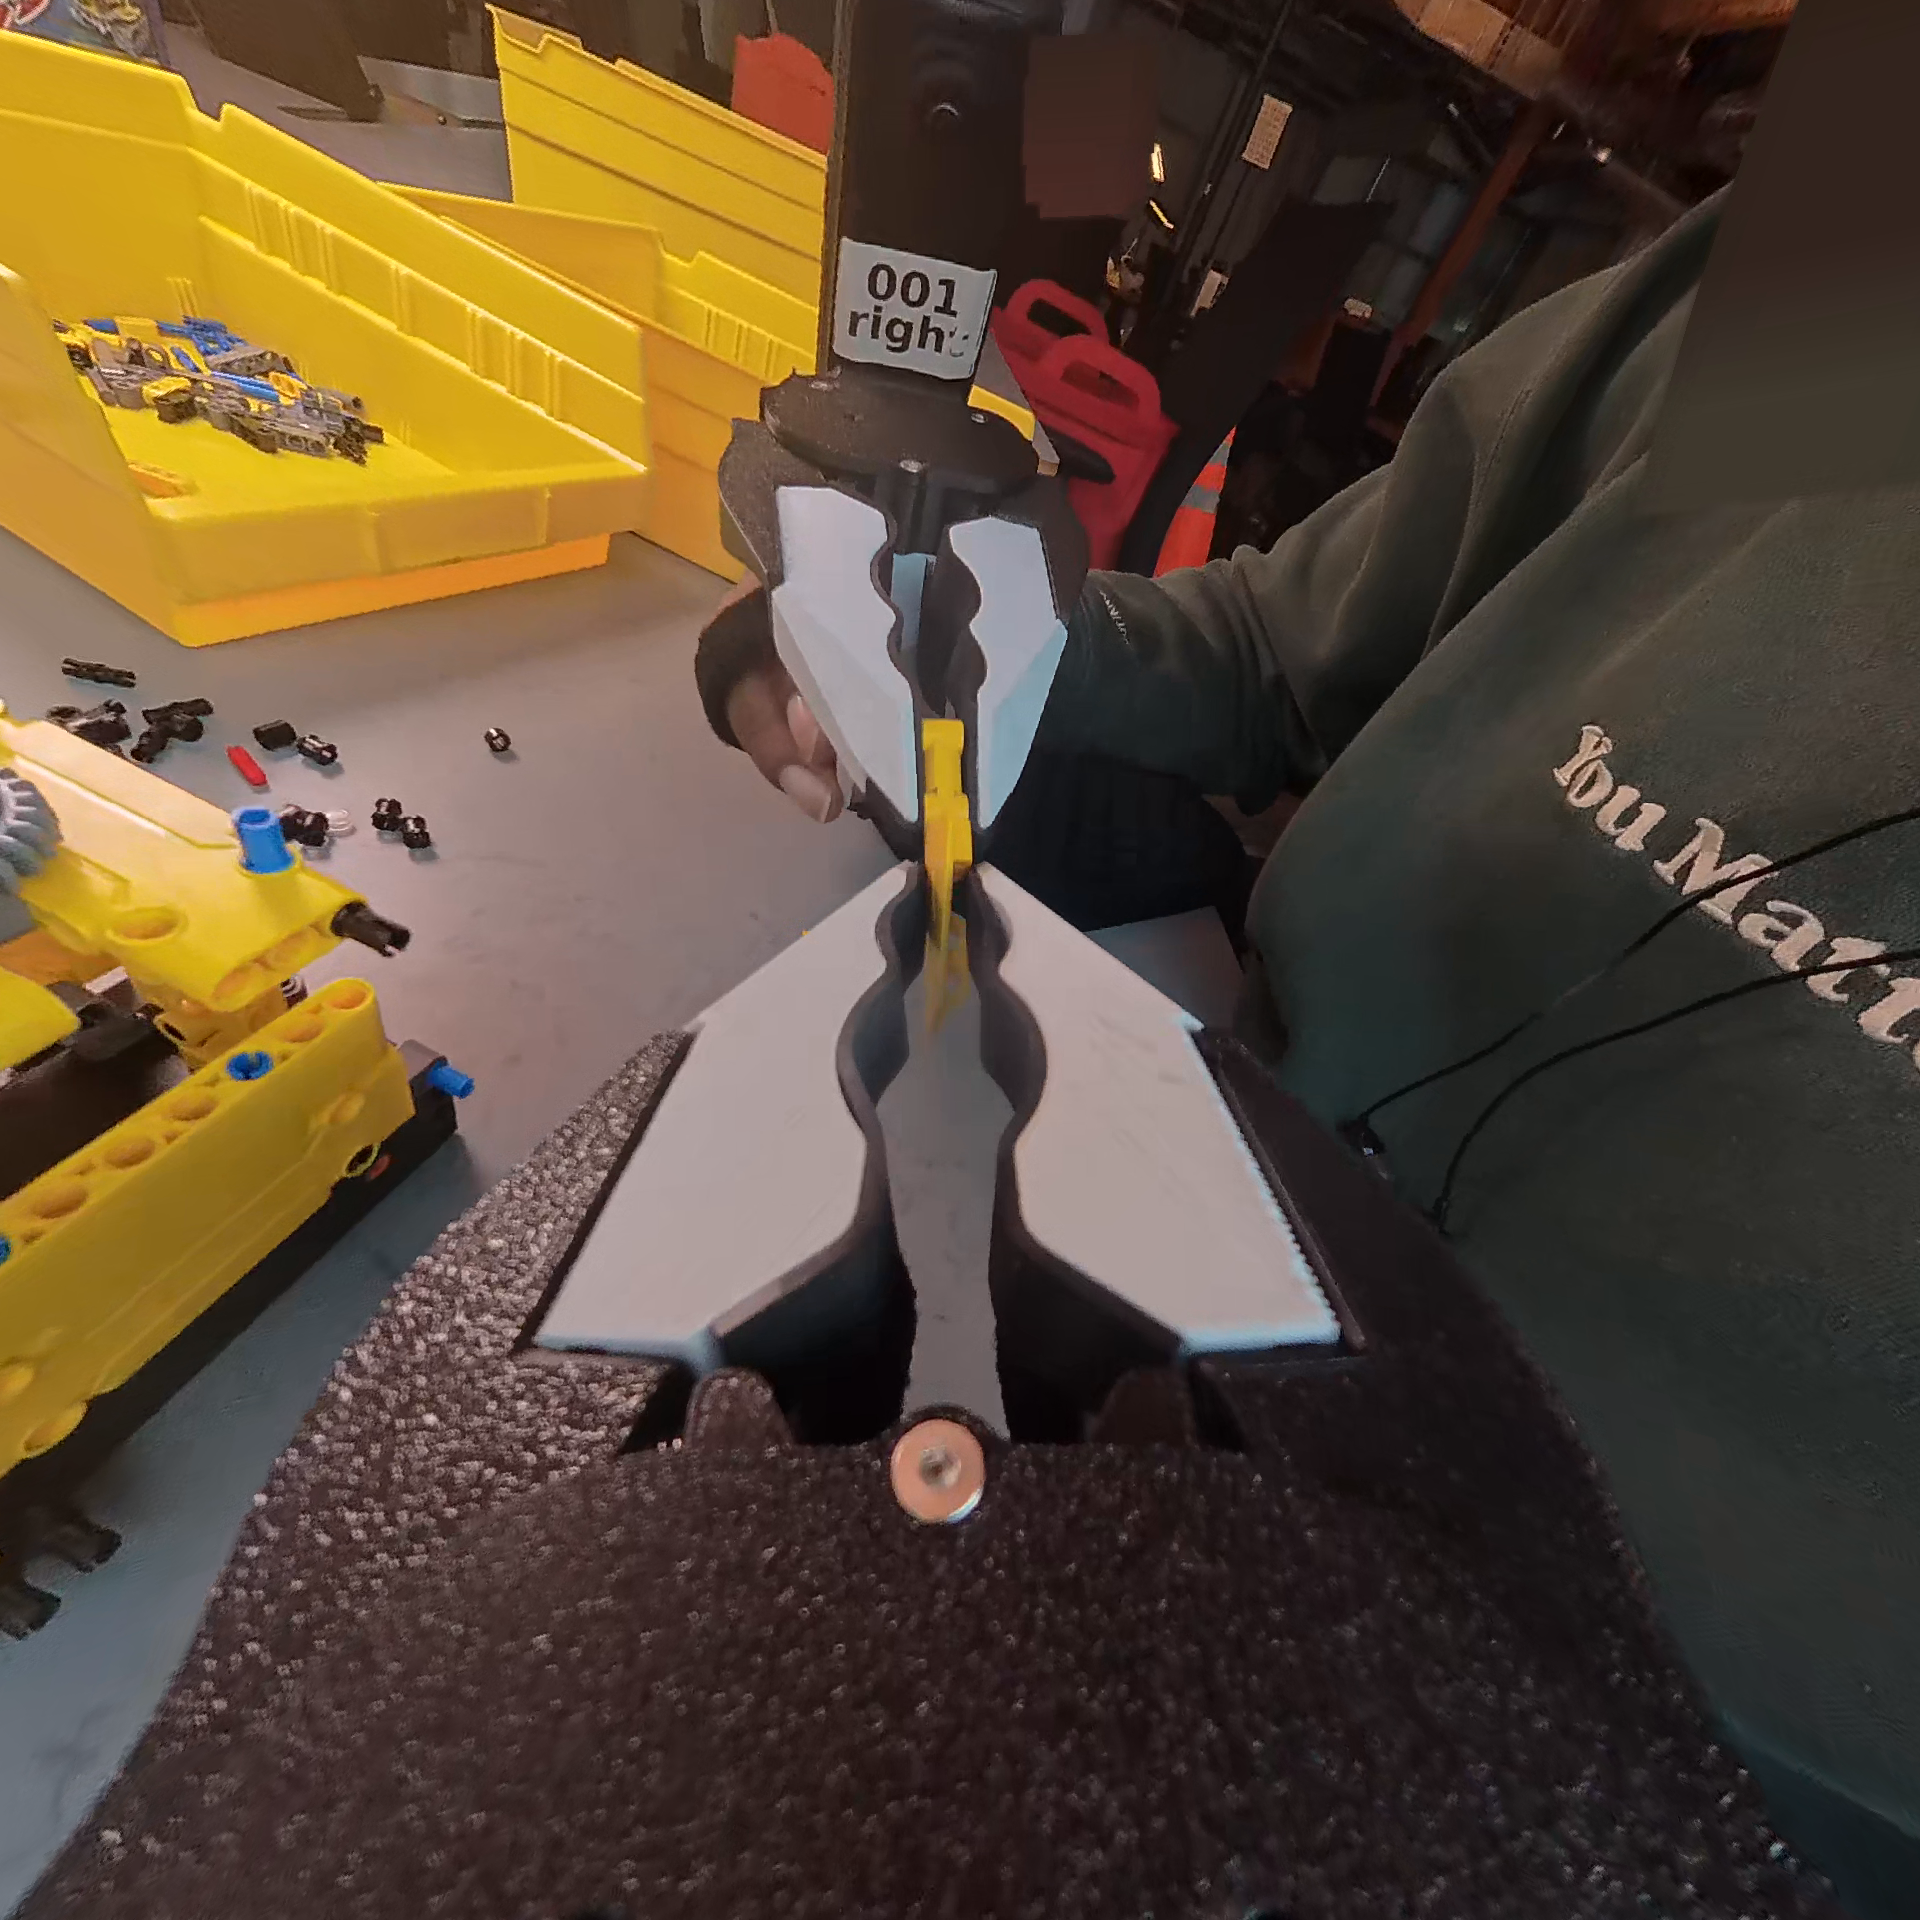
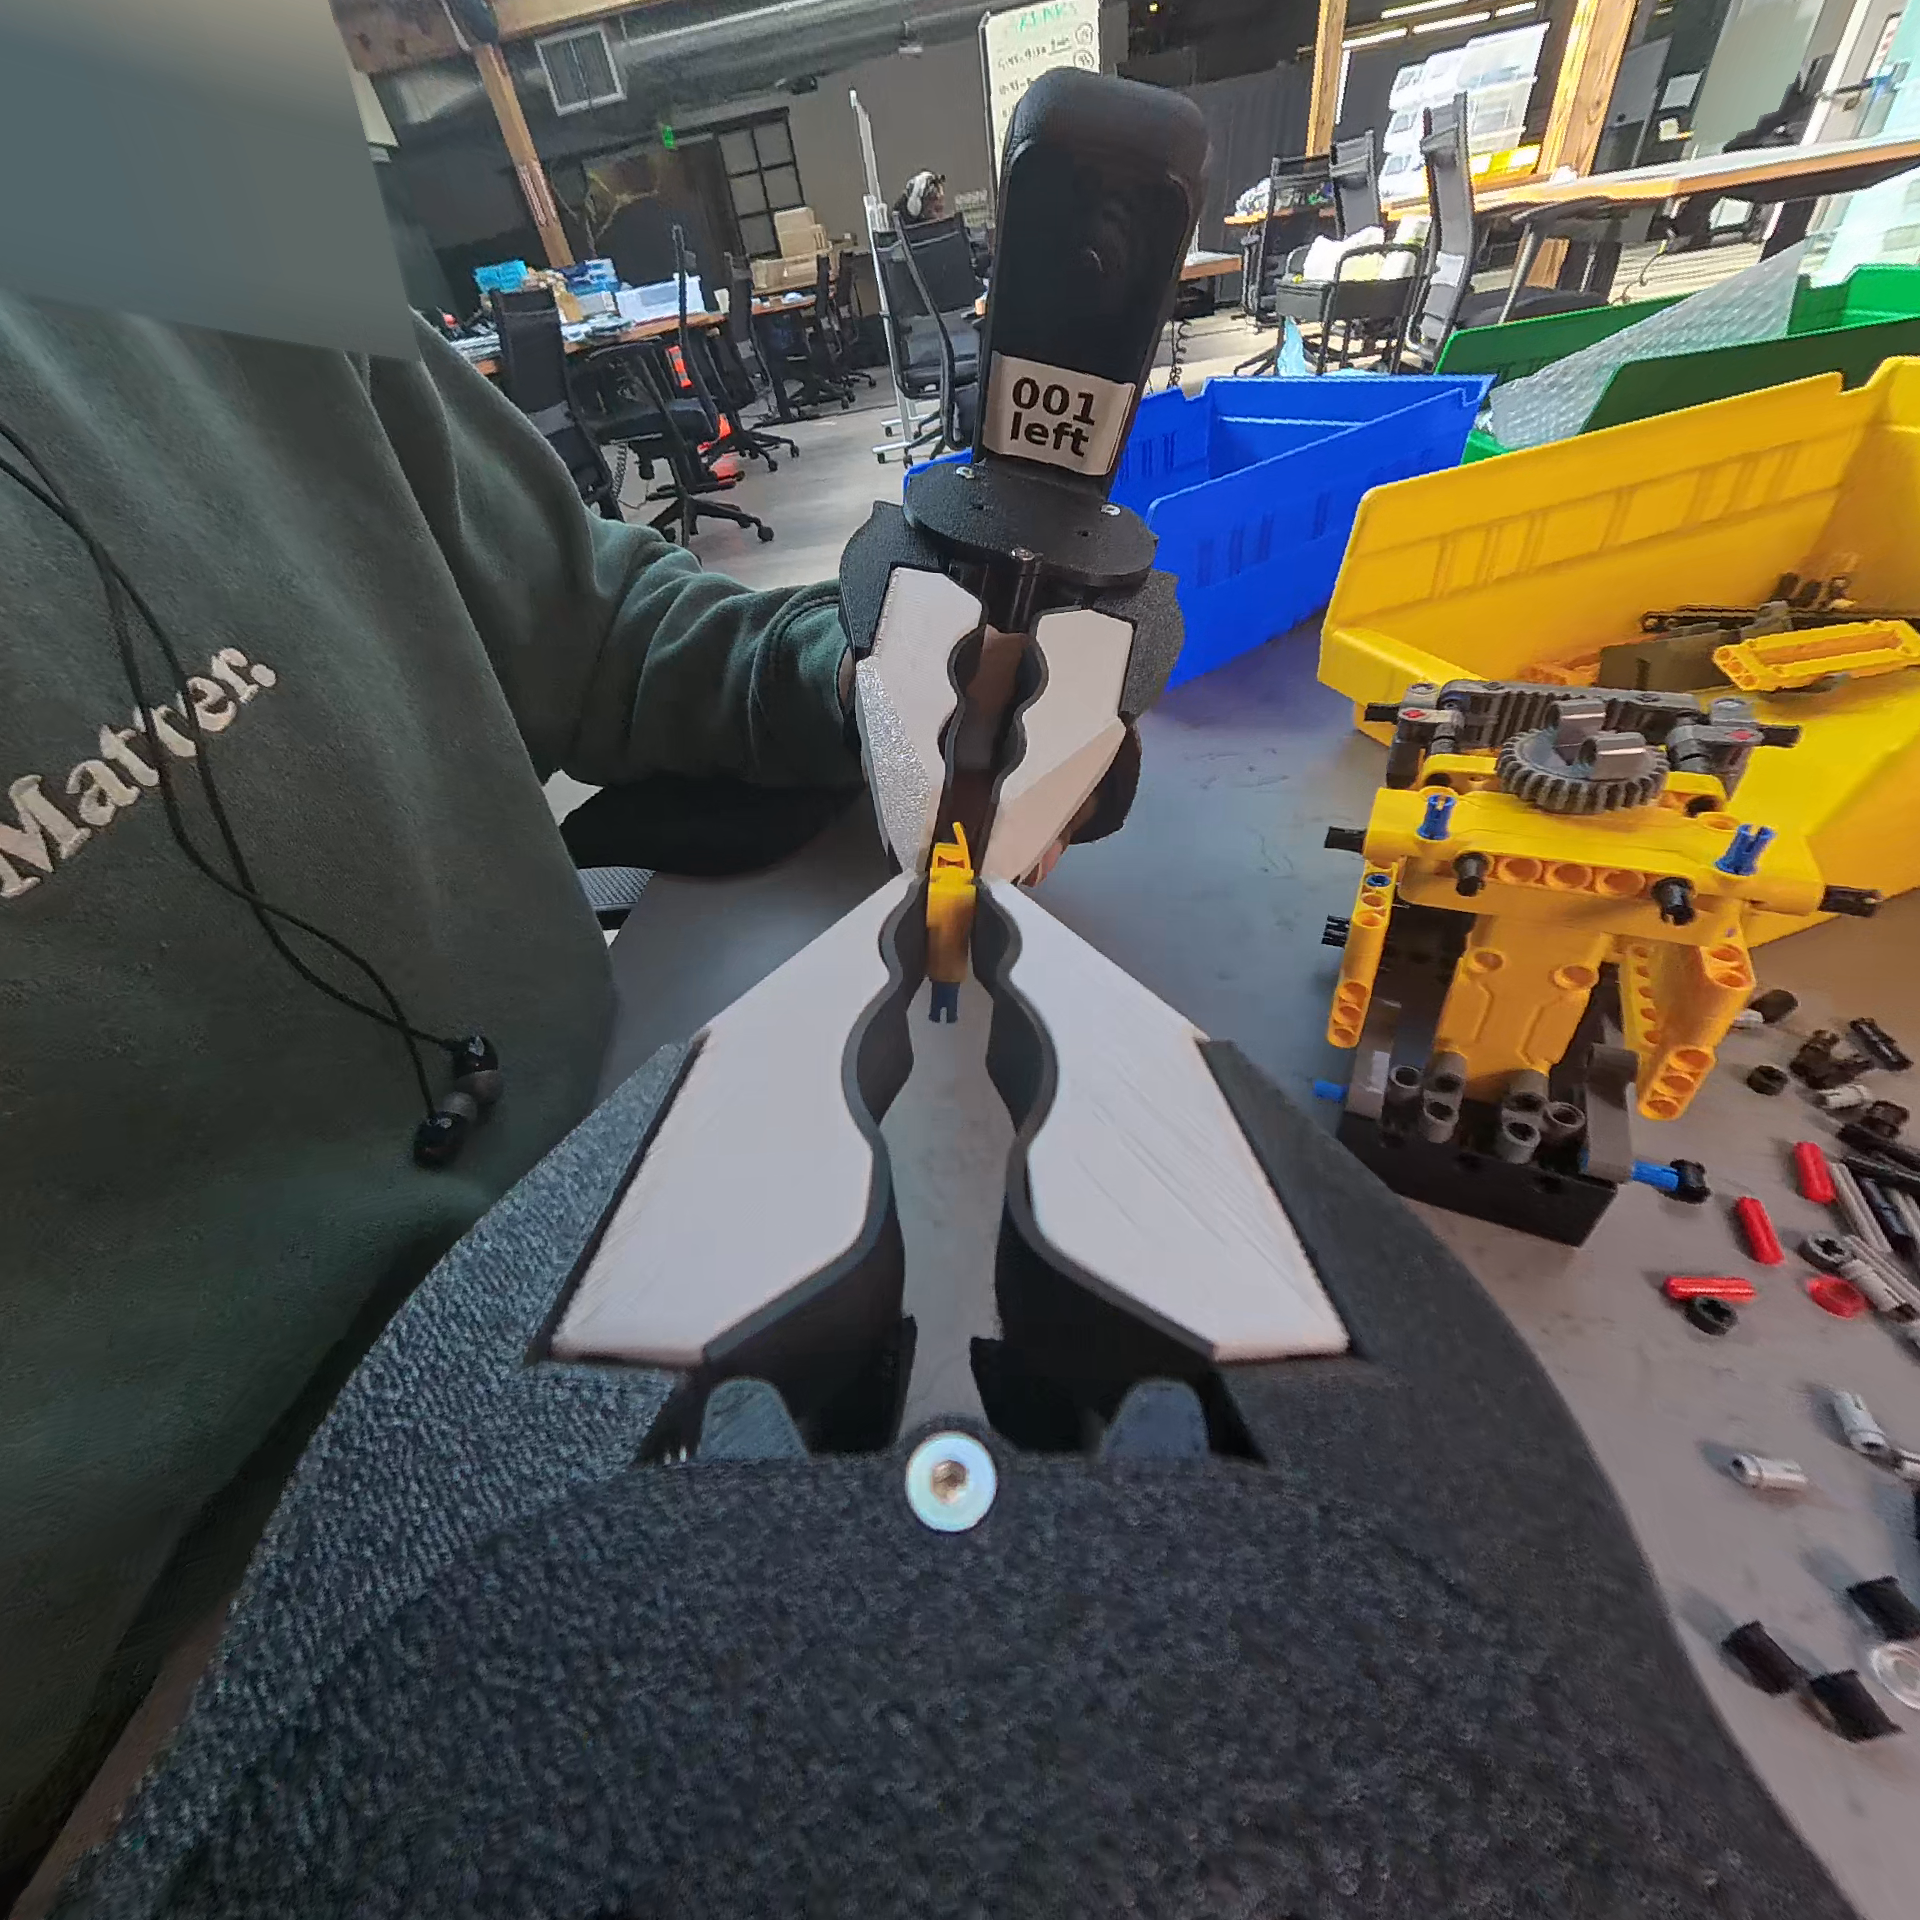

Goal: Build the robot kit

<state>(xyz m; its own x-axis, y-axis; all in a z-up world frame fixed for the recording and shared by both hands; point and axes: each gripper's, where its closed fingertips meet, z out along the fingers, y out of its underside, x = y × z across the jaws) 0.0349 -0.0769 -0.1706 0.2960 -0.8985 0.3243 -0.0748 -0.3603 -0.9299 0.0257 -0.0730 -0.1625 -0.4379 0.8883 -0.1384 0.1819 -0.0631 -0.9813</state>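
My two grippers meet tip to tip above the grey table's near edge, in front of a person in a green sweatshirt (image 1: 1558, 779). A small yellow toy-brick piece (image 1: 943, 790) is pinched between them. My left gripper (image 1: 940, 883) is shut on one end of it. My right gripper (image 1: 940, 821), pointing back at the camera, is shut on the other end. In the right wrist view, my right gripper (image 2: 945, 883) holds the yellow piece (image 2: 948, 925), with a blue pin (image 2: 943, 1003) sticking out of it between the fingers. The left gripper (image 2: 961, 857) closes on the piece's far tip.
A yellow and black brick-built model (image 1: 156, 1091) (image 2: 1538, 935) with a grey gear on top stands on the table (image 1: 582, 831). Loose black, red and grey pins (image 2: 1818, 1195) lie around it. Yellow bins (image 1: 312, 447) (image 2: 1610, 540) with parts and a blue bin (image 2: 1299, 488) stand behind. Only a small space, under 4 cm, lies between the two pairs of fingers.
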